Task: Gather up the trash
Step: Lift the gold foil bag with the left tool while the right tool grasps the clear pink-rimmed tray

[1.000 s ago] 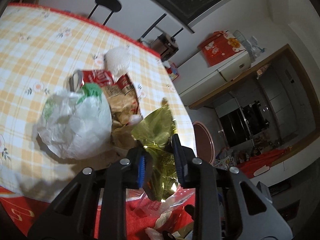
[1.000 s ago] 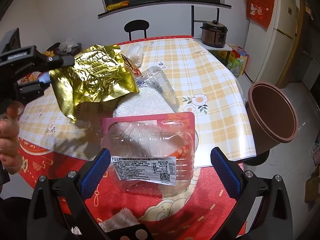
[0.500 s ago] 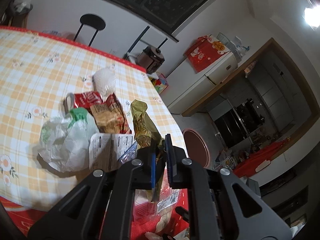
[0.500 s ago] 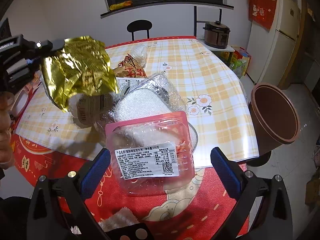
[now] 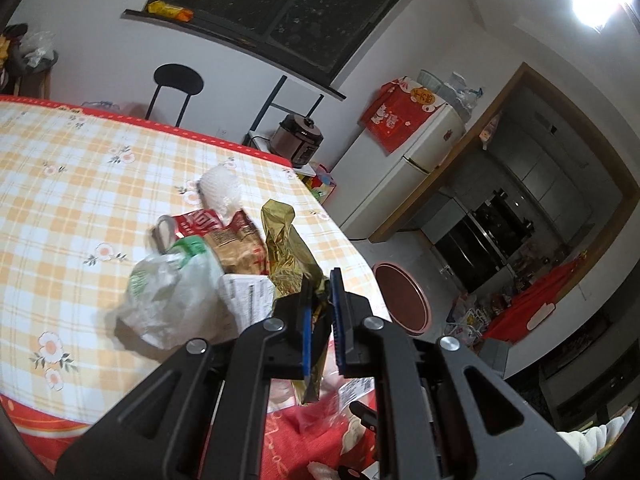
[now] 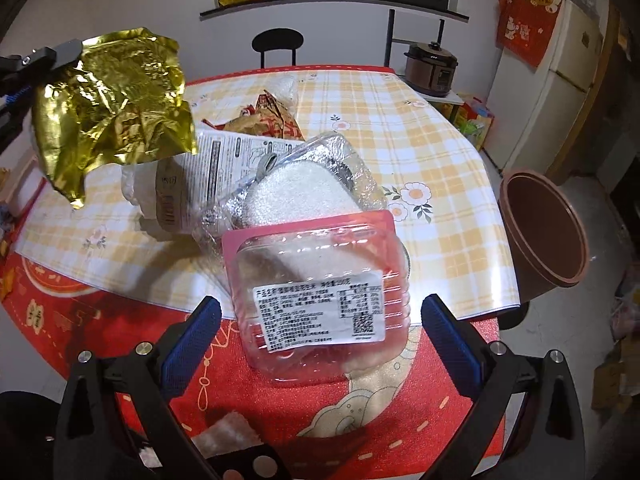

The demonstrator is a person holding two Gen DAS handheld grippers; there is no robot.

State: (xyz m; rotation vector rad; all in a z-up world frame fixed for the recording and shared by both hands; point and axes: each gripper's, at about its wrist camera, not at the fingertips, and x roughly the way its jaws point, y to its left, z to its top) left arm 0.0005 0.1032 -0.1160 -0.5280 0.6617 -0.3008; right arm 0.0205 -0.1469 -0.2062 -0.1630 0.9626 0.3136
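Lifted higher now, crinkled gold foil wrapper, upper left, clamped in left gripper. Right gripper spread wide around clear plastic clamshell tray. Best carried clear toward brown round bin.

Table with yellow-checked cloth over red carries a trash pile: clear clamshell, white plastic bag, snack wrappers.

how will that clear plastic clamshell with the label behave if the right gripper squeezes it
The clamshell looks thin and empty, so probably light and prone to buckling. Its glossy walls may slip between the open right gripper fingers. It overhangs the table edge, so a nudge might tip it.
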